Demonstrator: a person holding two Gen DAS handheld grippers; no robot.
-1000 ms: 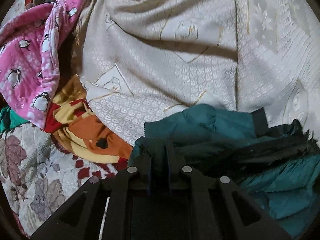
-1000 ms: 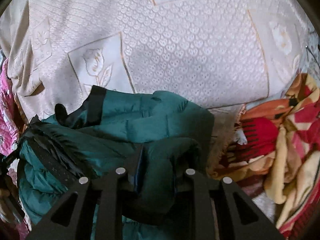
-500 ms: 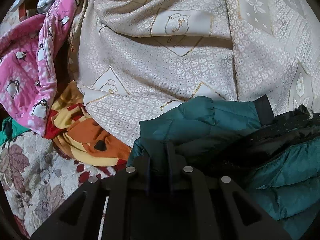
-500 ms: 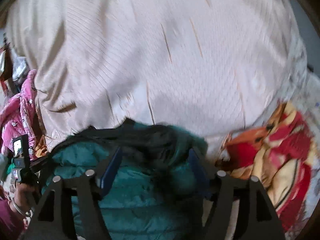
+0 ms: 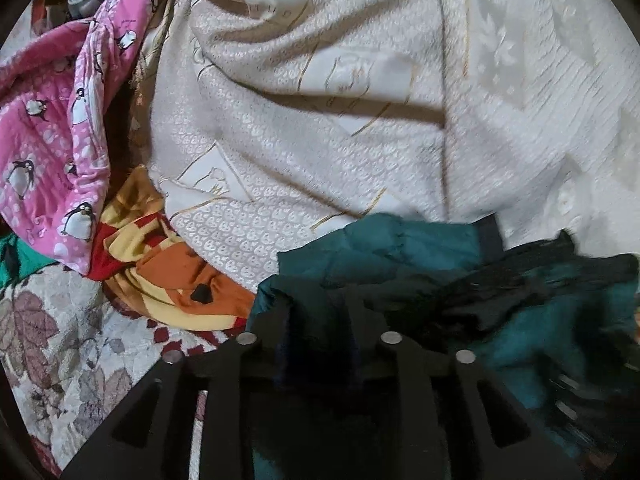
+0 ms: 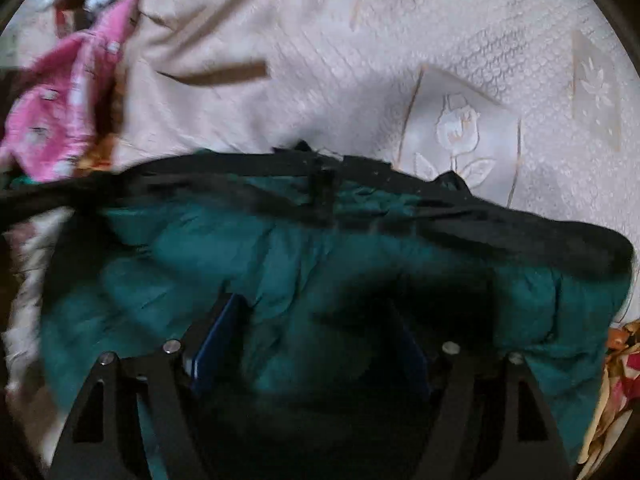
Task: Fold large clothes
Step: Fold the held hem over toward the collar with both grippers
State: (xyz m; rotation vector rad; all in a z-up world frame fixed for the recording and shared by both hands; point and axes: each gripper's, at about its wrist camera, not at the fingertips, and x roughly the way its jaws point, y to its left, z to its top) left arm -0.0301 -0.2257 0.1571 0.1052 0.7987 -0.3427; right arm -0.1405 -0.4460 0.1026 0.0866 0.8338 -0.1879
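Note:
A teal puffer jacket [image 5: 420, 248] with black trim lies on a cream patterned bedspread [image 5: 320, 120]. My left gripper [image 5: 320, 332] is shut on a fold of the jacket's left edge. In the right wrist view the jacket [image 6: 320, 264] fills the lower frame, with its black furry trim [image 6: 520, 228] along the far edge. My right gripper [image 6: 316, 344] has its jaws wide apart, with jacket fabric bulging between the blue pads [image 6: 212, 340].
A pink penguin-print blanket [image 5: 52, 140] lies at the left. An orange, yellow and red cloth [image 5: 168, 276] lies beside it, and another shows in the right wrist view [image 6: 616, 380]. A leaf-patterned cover [image 5: 60, 344] is at the lower left.
My right gripper has opened and let go of the jacket fold, and the jacket now lies spread out wider. My left gripper stays shut on the jacket, barely moved.

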